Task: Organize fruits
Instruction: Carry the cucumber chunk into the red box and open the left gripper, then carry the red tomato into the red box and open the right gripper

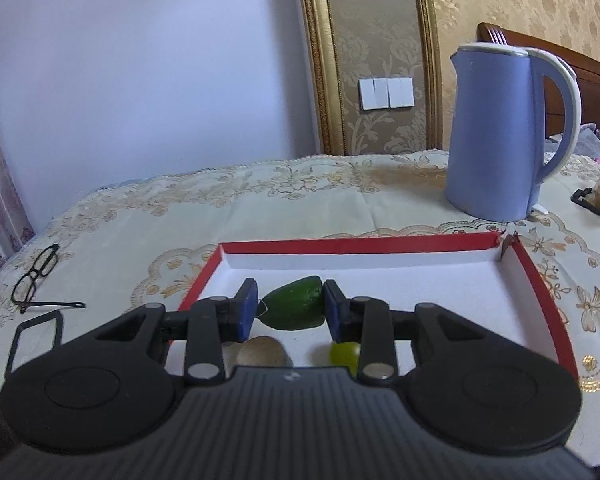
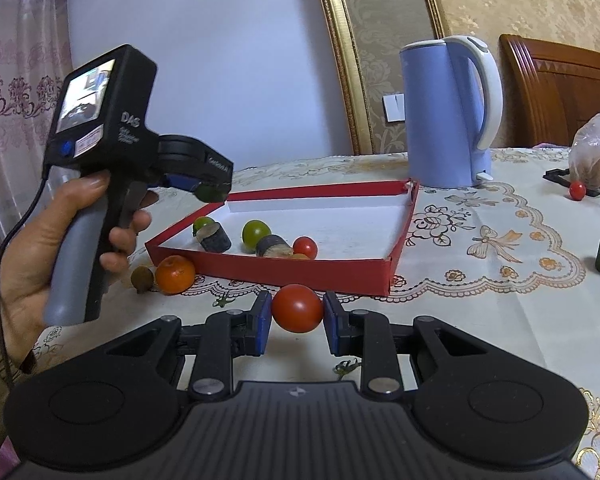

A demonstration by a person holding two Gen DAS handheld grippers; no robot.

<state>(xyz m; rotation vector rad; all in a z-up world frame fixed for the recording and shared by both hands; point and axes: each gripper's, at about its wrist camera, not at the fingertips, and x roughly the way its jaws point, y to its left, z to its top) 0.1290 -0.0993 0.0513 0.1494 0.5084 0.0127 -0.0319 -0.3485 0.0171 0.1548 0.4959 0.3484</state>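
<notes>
Plainly, with the left gripper (image 1: 291, 307) clamping a green fruit (image 1: 294, 308) above the red tray (image 1: 356, 245) and the right gripper (image 2: 296, 312) pinching a tomato (image 2: 297, 308) at the tray's six o'clock, each needed a low, gentle release inside.

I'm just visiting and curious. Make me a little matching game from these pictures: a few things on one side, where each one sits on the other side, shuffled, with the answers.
Things:
1. dark green fruit piece
2. large red tomato
3. round orange citrus fruit
4. tall blue plastic kettle

Places:
A. on the tablecloth beside the shallow red cardboard tray, outside it
B. standing behind the tray
C. between the left gripper pads, over the tray
D. between the right gripper pads, in front of the tray

Pairs: 1-C, 2-D, 3-A, 4-B
</notes>
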